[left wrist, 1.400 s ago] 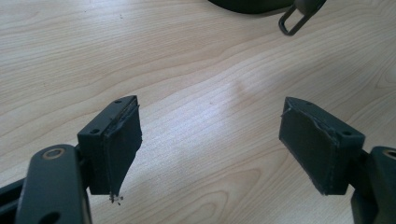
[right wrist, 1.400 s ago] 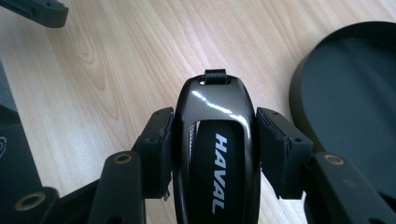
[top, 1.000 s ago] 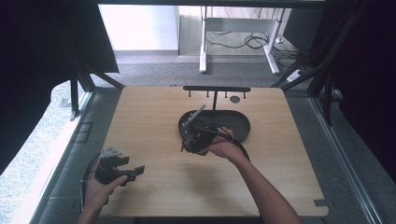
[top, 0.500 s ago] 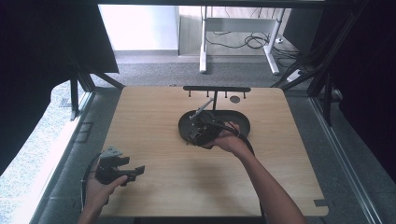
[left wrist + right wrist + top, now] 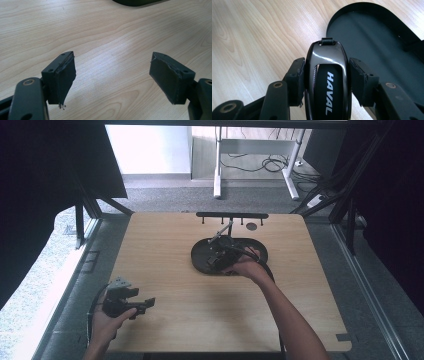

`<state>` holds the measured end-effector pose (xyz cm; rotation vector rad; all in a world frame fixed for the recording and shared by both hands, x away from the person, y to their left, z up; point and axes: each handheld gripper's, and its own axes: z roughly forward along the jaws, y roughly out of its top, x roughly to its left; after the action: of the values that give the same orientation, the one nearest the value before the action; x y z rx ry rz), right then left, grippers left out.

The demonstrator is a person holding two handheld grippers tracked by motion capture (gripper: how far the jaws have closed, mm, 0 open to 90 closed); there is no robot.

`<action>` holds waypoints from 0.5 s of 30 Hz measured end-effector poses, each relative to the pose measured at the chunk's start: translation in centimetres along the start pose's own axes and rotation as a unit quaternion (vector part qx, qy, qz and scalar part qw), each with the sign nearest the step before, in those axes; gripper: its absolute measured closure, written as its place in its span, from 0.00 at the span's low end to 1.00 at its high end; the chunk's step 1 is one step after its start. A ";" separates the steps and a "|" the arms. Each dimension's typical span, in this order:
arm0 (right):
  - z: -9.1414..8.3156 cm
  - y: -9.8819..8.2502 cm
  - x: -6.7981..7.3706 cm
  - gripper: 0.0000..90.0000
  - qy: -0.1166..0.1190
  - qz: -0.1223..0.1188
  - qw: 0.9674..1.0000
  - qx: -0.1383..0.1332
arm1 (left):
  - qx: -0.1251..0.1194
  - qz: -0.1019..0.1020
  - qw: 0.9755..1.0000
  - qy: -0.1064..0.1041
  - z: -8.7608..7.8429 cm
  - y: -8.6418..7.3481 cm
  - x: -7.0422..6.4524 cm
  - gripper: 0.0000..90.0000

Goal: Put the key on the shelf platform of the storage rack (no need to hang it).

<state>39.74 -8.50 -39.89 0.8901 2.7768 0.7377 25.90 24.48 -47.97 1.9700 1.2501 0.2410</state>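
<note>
In the high view, nearest the person, the left gripper (image 5: 142, 302) sits low over the near left corner of the table (image 5: 170, 245), held in the left hand (image 5: 107, 322). Its jaws stand wide apart with nothing between them; the left gripper view shows the two black pads (image 5: 63, 77) over bare wood, and the dark edge of the tray (image 5: 135, 2) just at the top of that picture.

Farther in, the right arm reaches across the table to the middle. The right gripper (image 5: 215, 257) is over the left part of the tray (image 5: 200, 262), with the right hand (image 5: 247, 267) behind it. In the right gripper view its jaws are clamped on a key fob (image 5: 327, 75), one pad on each long side. The fob is glossy black, lettered HAVAL in white, with a small strap loop at its far tip. It is held off the surface, its tip just short of the tray's near rim (image 5: 329, 27), over wood.

The tray is a shallow black oval. The part of its floor seen in the right gripper view is bare; whether anything lies farther along it I cannot tell.

Beyond the tray, at the table's far edge, stands a black rack (image 5: 232, 215) with short pegs hanging below its bar, and a small dark disc (image 5: 251, 226) lies just beside it.
</note>
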 end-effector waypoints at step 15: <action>0.7 0.3 -2.0 0.54 -0.010 0.017 1.000 -0.002 | -0.001 0.000 1.000 0.000 -0.1 0.0 0.0 0.24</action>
<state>41.68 -9.18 -40.40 0.9421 2.7488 0.7347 25.90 24.55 -47.92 1.9687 1.2492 0.2424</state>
